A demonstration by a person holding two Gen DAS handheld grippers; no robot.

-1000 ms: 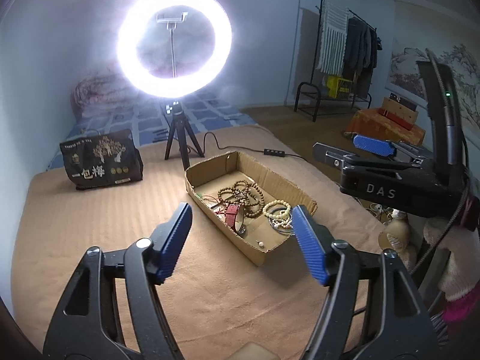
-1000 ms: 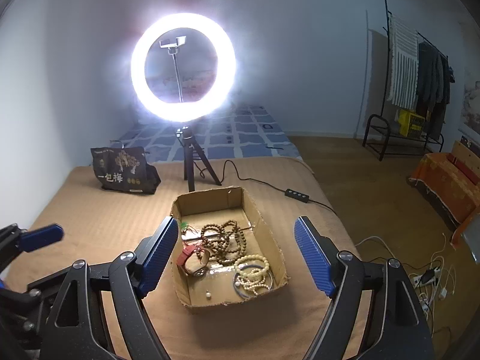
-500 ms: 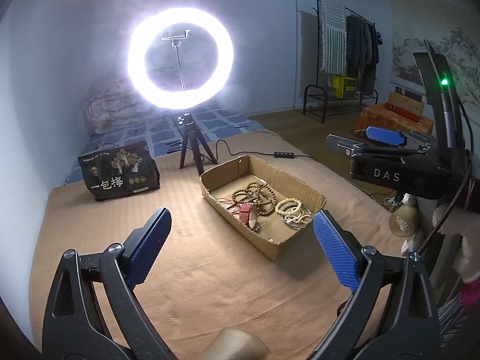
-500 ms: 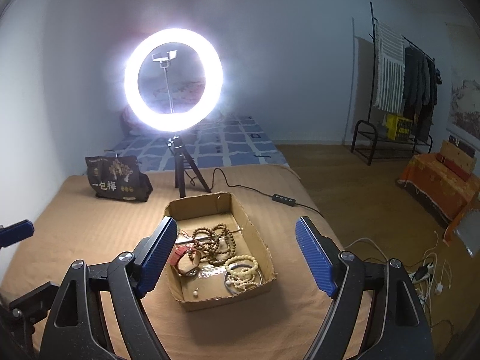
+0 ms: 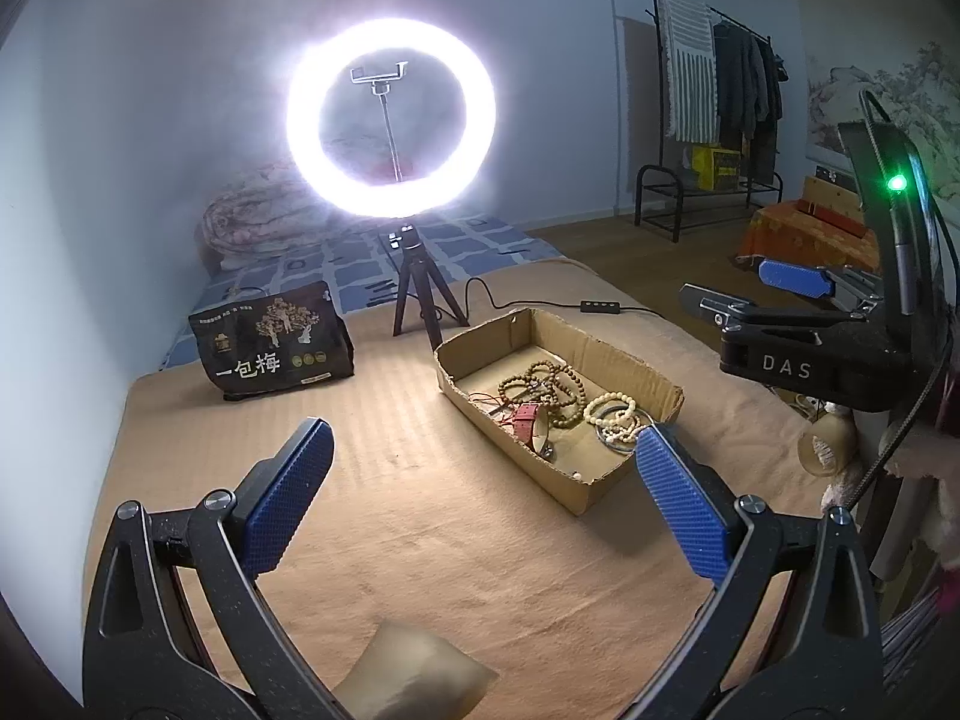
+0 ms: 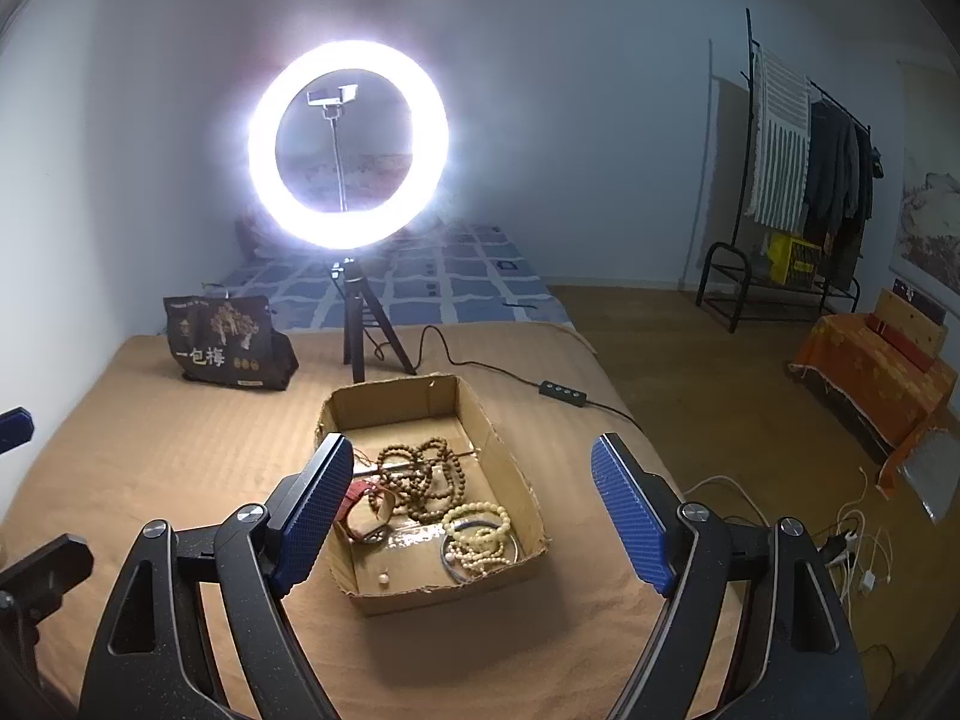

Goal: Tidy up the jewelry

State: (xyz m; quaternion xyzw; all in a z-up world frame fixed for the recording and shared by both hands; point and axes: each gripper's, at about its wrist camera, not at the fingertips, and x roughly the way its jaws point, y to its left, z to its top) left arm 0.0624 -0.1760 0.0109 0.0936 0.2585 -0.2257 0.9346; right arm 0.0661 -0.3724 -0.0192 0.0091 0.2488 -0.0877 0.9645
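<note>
A shallow cardboard box [image 5: 606,360] [image 6: 516,468] lies on the brown cloth. It holds brown bead strands [image 5: 543,384] [image 6: 423,477], cream bead bracelets [image 5: 612,411] [image 6: 477,540], a red strap watch [image 5: 528,423] [image 6: 360,504] and a loose pearl [image 6: 383,577]. My left gripper [image 5: 483,495] is open and empty, above the cloth left of the box. My right gripper [image 6: 474,516] is open and empty, above the box's near end; it also shows in the left wrist view [image 5: 762,294], to the right of the box.
A lit ring light on a tripod [image 5: 390,120] [image 6: 348,144] stands behind the box, its cable [image 5: 594,305] running right. A dark snack bag [image 5: 270,348] [image 6: 228,348] stands at back left. A tan object [image 5: 414,672] lies at the near edge.
My left gripper has opened wider and drawn back and left from the box. My right gripper has stayed open and shifted slightly over the box.
</note>
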